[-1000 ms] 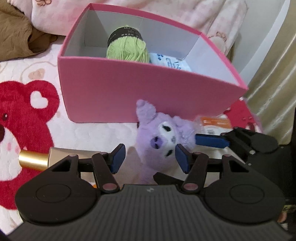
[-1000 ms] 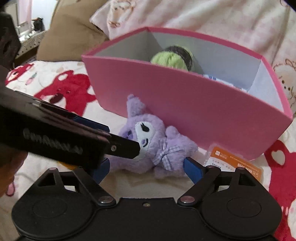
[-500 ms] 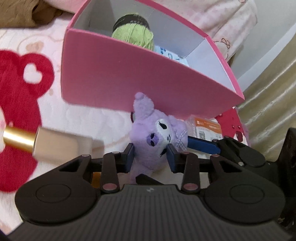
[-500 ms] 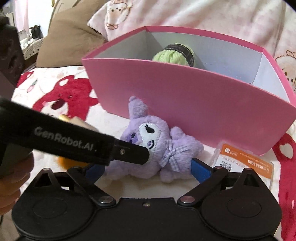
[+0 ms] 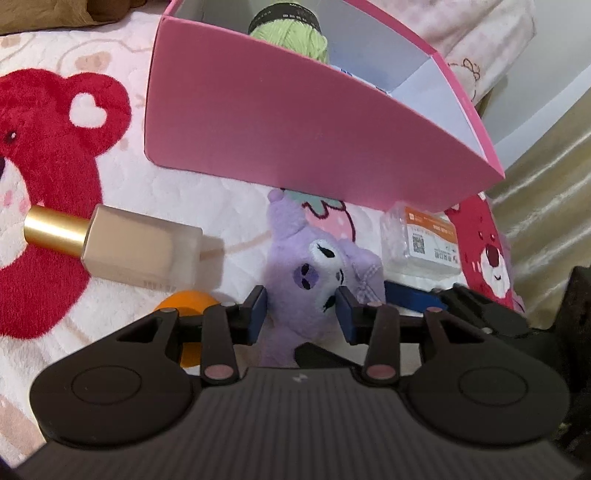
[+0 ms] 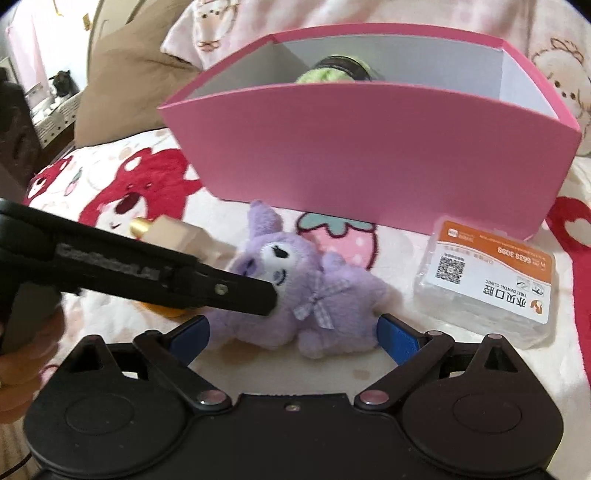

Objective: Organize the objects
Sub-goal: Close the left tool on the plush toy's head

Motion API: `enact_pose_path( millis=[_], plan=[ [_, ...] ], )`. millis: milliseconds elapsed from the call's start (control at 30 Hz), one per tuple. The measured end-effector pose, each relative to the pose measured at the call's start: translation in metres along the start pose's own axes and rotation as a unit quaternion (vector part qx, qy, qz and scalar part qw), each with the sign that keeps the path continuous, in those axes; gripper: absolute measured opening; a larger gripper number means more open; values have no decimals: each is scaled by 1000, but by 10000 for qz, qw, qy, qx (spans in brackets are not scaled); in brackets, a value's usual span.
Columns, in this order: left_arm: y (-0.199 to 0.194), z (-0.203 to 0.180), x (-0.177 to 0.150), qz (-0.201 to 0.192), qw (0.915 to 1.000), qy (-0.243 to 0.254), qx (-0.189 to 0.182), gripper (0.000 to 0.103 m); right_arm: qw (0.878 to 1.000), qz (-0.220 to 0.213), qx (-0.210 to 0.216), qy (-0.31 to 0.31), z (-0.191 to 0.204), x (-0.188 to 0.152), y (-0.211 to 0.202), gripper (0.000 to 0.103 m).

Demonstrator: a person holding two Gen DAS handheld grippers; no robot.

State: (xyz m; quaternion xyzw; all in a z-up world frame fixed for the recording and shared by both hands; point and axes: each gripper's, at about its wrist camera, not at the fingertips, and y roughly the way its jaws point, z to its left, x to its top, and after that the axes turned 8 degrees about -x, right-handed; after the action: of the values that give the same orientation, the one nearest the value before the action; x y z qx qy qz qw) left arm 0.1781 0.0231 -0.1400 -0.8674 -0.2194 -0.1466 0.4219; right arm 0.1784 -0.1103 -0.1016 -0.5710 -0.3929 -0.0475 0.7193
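A purple plush toy (image 5: 314, 258) lies on the blanket just in front of the pink box (image 5: 295, 129). My left gripper (image 5: 301, 314) has both blue pads pressed on the plush's head, and its jaws are opening slightly. In the right wrist view its black finger (image 6: 236, 291) reaches in from the left onto the plush's (image 6: 295, 280) face. My right gripper (image 6: 293, 334) stands wide open, a pad on either side of the plush's body. Green yarn (image 5: 291, 33) sits inside the box.
A beige bottle with a gold cap (image 5: 140, 254) lies left of the plush, with an orange object (image 5: 184, 302) below it. A clear plastic case with an orange label (image 6: 487, 280) lies to the right. Pillows sit behind the box (image 6: 369, 155); a curtain hangs at right.
The left jaws closed from either side onto the plush's head. The plush slid a little away from the box, uncovering a strawberry print. The right jaws spread wider.
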Motion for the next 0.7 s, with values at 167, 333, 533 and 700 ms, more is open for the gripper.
enact_pose_path(
  millis=[167,333,533,700],
  plan=[
    [-2,-3,1,-22,9999,123,-109,37,9999,-33,107,55,0,0,-3,100],
    [-20,-15,0,16,9993,329,-150,36,9996,-26,262,62,1,0,-21,100],
    [-53,-36,-5,-13,9974,701,-142,36,9989,-220,256,-312,15,3,-54,100],
    [-79,-53,-5,-103,9964,790,-293,36,9978,-368,278,-470,21,7,-81,100]
  ],
)
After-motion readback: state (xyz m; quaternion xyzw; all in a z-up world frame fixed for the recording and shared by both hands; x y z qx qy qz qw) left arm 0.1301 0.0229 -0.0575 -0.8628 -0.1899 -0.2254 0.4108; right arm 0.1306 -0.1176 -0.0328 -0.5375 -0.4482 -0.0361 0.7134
